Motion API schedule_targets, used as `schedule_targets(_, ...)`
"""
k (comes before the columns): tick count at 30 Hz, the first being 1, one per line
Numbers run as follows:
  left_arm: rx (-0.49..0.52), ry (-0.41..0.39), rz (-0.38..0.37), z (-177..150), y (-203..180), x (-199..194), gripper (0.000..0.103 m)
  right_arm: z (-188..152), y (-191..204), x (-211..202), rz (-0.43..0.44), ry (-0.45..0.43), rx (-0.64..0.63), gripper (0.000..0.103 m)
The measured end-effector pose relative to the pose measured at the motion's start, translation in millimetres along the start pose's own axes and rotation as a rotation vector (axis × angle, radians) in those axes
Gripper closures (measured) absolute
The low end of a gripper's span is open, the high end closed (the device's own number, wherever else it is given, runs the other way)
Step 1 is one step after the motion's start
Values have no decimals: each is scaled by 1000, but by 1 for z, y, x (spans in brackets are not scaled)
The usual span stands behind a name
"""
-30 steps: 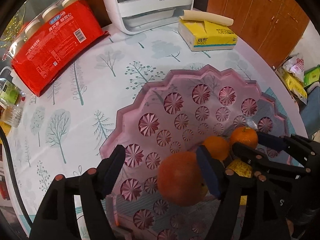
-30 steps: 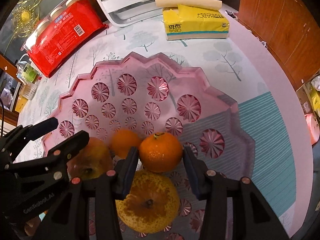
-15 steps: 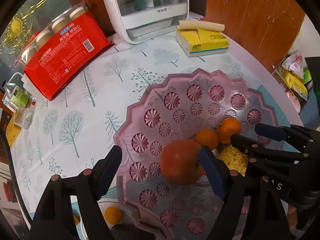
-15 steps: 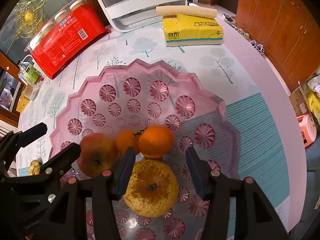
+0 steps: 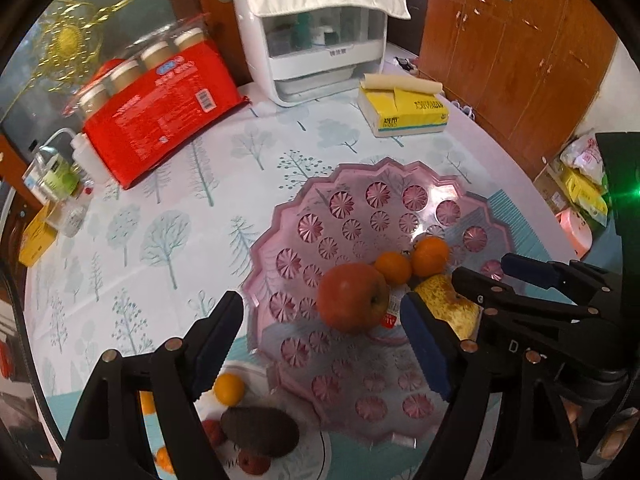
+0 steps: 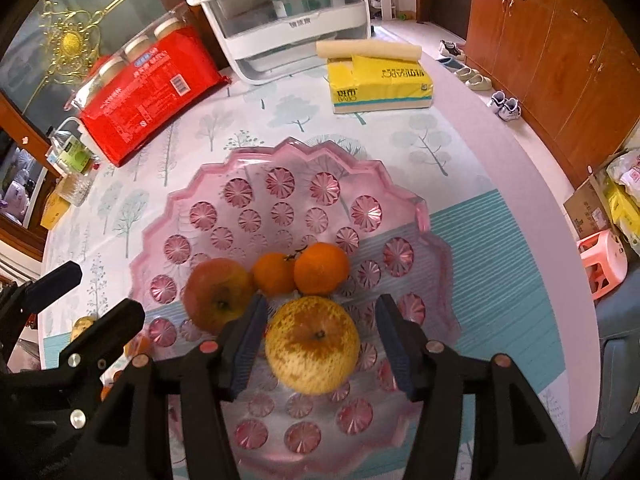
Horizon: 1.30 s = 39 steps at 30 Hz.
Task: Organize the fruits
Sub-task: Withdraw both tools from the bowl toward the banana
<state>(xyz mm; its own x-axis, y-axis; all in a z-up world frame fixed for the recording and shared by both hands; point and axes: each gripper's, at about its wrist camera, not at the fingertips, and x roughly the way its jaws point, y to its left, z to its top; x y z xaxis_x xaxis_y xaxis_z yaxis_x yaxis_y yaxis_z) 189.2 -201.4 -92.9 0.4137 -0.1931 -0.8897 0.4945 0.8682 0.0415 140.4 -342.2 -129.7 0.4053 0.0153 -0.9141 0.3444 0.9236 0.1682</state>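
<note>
At the far left of the tabletop (image 6: 480, 148), which carries a tree-print cloth, lies a red pack of jars (image 6: 148, 92), with a white appliance (image 6: 292, 20) behind it and a yellow tissue box (image 6: 380, 84) further right. Near the left edge, low down, a white plate (image 5: 320, 446) holds a dark avocado (image 5: 260, 432), a small orange (image 5: 229, 389) and reddish berries. The left gripper (image 5: 320, 344) hangs over the near edge of the pink tray (image 6: 304, 160), its fingers spread wide with nothing between them. The tray is translucent, scalloped at the rim and patterned with starburst discs. In it the fruits sit bunched together: a red-orange apple (image 6: 218, 294) with a yellowish flush on the left, two glossy tangerines (image 6: 304, 270) touching each other just behind, and a speckled yellow pear (image 6: 312, 344) with a russet patch at its stem, nearest the camera. The right gripper (image 6: 320, 344) hovers above the pear, its fingers wide apart on either side and not touching it.
</note>
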Motion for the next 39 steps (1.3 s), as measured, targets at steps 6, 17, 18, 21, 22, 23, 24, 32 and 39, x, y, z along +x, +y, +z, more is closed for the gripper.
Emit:
schedule_targets(6, -58, -33, 25, -28, 8, -39, 23, -15, 12, -37, 33, -41, -42, 46)
schedule_targets(17, -190, -116, 109, -85, 38, -123, 22, -48, 53, -109, 100, -136, -205, 46)
schedule_targets(18, -202, -122, 129, -91, 44, -133, 22, -51, 58, -115, 105, -146, -225, 46)
schedule_targets(21, -232, -138, 173, -103, 59, -152, 19, -61, 76, -129, 122, -175, -280, 46)
schedule_targets(22, -245, -144, 183, -107, 64, -158, 19, -63, 82, -133, 128, -182, -295, 46)
schedule_targets(23, -258, -150, 191, -111, 71, -165, 18, -66, 88, -136, 135, -190, -307, 46)
schedule_targets(24, -268, -153, 197, -114, 76, -169, 18, -69, 94, -140, 141, -199, -321, 46)
schedule_targets(32, -278, -167, 268, -137, 124, -190, 18, -85, 143, -146, 157, -221, -400, 46)
schedule_targets(39, -246, -141, 300, -154, 183, -188, 18, -90, 180, -117, 155, -151, -351, 46)
